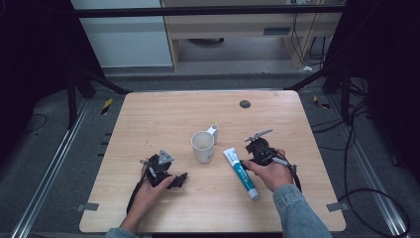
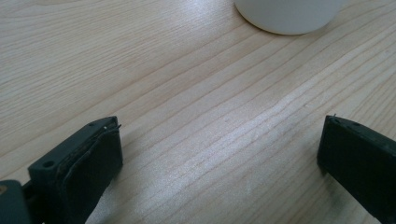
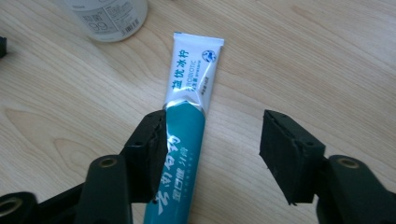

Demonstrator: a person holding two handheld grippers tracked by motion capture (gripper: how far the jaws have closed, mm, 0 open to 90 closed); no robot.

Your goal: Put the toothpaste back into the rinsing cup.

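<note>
Right gripper (image 3: 212,154) spread, toothpaste tube (image 3: 187,135) lying on table (image 1: 148,114) between jaws, touching one, off-centre. Risk: closing now shoves tube sideways instead of pinching it. Left gripper (image 2: 219,154) spread, empty. White mug (image 1: 203,146) just beyond tube; could get bumped.

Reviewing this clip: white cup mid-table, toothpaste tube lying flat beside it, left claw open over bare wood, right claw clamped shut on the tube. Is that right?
Not quite. The right claw is open, not clamped: the right gripper view shows the toothpaste tube lying flat against one jaw, with a clear gap to the other. The rest holds: the white cup stands mid-table and the left claw is open over bare wood.
</note>
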